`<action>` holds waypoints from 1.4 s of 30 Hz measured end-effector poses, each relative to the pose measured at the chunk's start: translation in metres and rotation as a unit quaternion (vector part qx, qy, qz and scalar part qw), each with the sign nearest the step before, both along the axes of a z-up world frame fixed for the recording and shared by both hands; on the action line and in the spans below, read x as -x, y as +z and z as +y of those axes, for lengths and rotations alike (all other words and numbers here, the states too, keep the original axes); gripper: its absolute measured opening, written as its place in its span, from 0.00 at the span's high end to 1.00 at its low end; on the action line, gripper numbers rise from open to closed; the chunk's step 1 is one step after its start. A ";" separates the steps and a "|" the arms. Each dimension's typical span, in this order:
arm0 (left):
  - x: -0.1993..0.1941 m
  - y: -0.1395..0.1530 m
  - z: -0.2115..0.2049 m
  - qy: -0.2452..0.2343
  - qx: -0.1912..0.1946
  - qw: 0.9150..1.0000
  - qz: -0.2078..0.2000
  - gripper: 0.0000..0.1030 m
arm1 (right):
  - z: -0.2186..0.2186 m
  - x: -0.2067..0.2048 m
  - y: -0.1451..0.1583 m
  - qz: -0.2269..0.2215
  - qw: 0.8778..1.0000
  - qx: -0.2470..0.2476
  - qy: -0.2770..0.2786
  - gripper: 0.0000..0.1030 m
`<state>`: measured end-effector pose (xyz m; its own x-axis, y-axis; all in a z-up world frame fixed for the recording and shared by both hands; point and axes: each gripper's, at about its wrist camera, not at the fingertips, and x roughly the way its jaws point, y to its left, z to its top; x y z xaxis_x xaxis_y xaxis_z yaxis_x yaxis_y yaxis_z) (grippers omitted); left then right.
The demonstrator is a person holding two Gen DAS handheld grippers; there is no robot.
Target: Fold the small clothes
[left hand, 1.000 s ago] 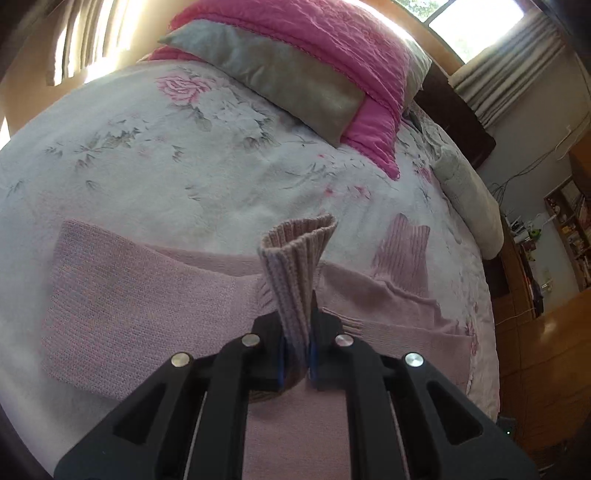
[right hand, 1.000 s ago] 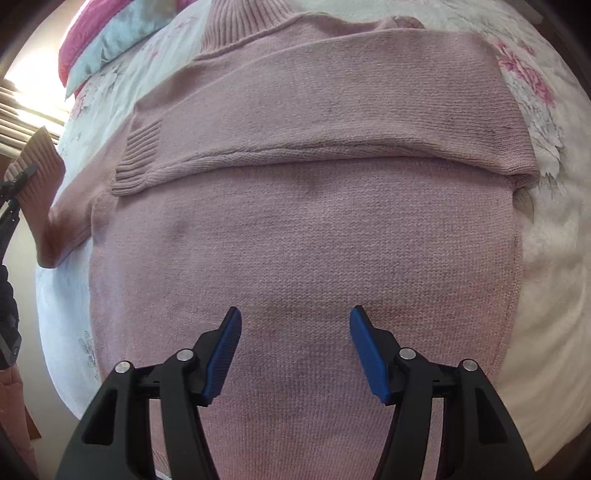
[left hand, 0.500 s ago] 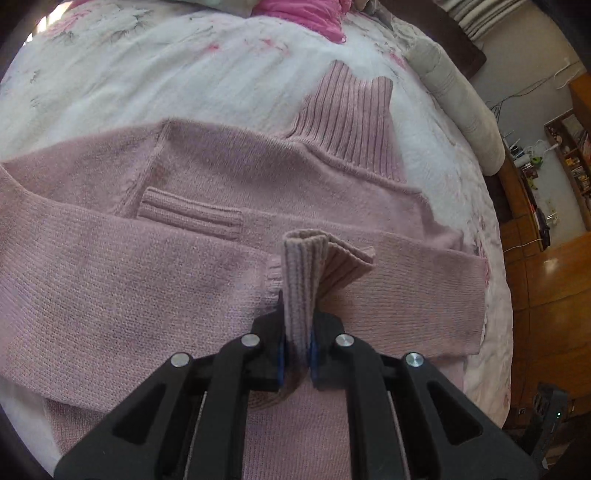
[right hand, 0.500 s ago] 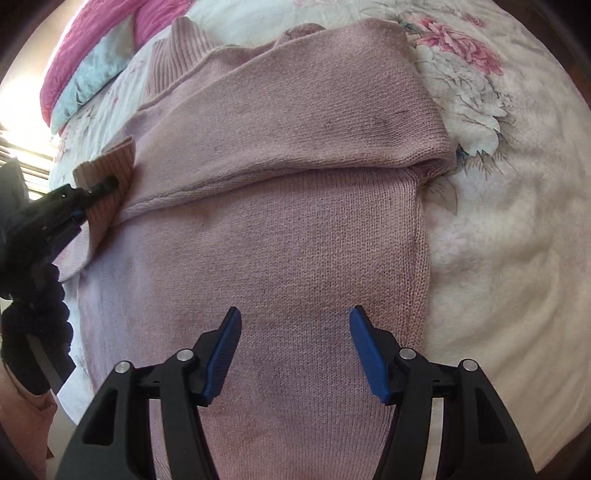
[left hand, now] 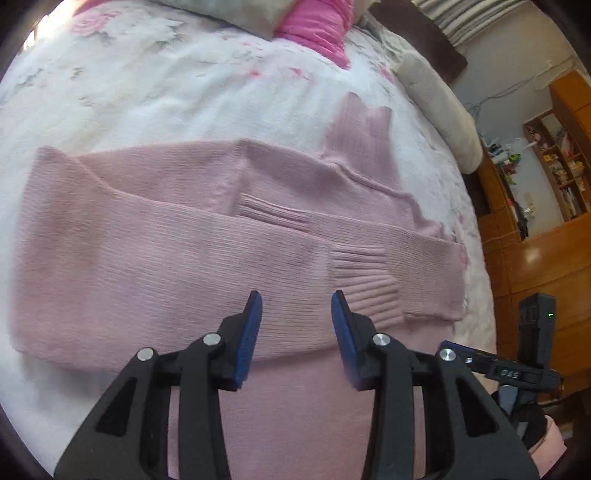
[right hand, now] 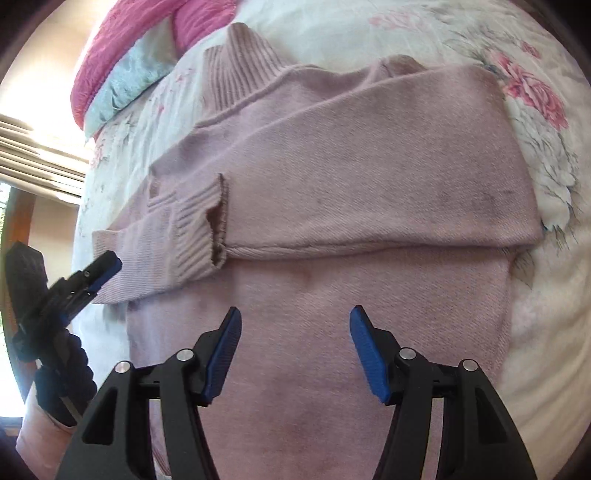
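Note:
A pale pink knitted sweater (left hand: 155, 258) (right hand: 369, 192) lies flat on the bed, its ribbed high collar (left hand: 362, 129) (right hand: 236, 70) pointing toward the pillows. Both sleeves are folded across the chest. One ribbed cuff (left hand: 365, 284) (right hand: 199, 229) lies on top, the other cuff (left hand: 273, 214) just beyond it. My left gripper (left hand: 296, 301) hovers open just short of the near cuff, nothing between its blue pads. It also shows at the left edge of the right wrist view as the left gripper (right hand: 92, 273). My right gripper (right hand: 295, 317) stands open above the sweater's body.
A floral bedspread (left hand: 140, 88) covers the bed. Pink and grey pillows (left hand: 317, 26) (right hand: 125, 74) lie at its head, with a beige bolster (left hand: 439, 107) along the far side. Wooden shelves and a cabinet (left hand: 546, 229) stand beyond the bed. A gloved hand (right hand: 62, 384) holds the left gripper.
My left gripper carried the cuff over the chest, then opened and let it go; the sleeve now lies flat across the sweater. The right gripper stayed open and shifted slightly over the body.

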<state>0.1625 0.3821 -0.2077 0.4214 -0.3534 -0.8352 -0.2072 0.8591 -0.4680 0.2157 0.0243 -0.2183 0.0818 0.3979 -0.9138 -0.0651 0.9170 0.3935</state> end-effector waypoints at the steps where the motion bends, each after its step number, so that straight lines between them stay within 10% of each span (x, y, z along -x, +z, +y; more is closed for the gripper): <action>1: 0.003 -0.003 0.019 0.022 -0.022 0.999 0.012 0.63 | 0.011 -0.008 0.002 0.000 1.000 -0.011 0.006 0.40; 6: 0.017 -0.035 0.079 0.085 -0.038 0.993 0.079 0.69 | 0.067 -0.050 -0.011 0.011 0.999 -0.015 0.037 0.40; 11: 0.019 -0.027 0.091 0.099 -0.011 0.993 0.059 0.65 | 0.101 -0.065 -0.037 0.039 0.997 0.016 0.071 0.43; 15: 0.028 -0.009 0.088 0.107 -0.014 0.993 0.041 0.59 | 0.116 -0.062 -0.029 0.007 0.992 0.030 0.124 0.93; 18: 0.029 -0.001 0.088 0.120 -0.016 0.992 0.033 0.59 | 0.115 -0.059 -0.011 -0.015 0.989 -0.013 0.145 0.94; 29: 0.004 0.015 0.059 0.093 -0.033 0.995 0.011 0.59 | -0.012 -0.067 0.067 -0.096 0.994 -0.014 0.044 0.95; 38: -0.029 -0.001 0.009 0.041 -0.047 0.998 0.022 0.59 | -0.112 -0.071 0.046 -0.075 0.996 0.013 -0.047 0.95; 42: -0.040 -0.018 -0.005 0.018 -0.075 0.996 0.045 0.58 | -0.107 -0.073 0.012 -0.047 0.994 0.098 -0.031 0.97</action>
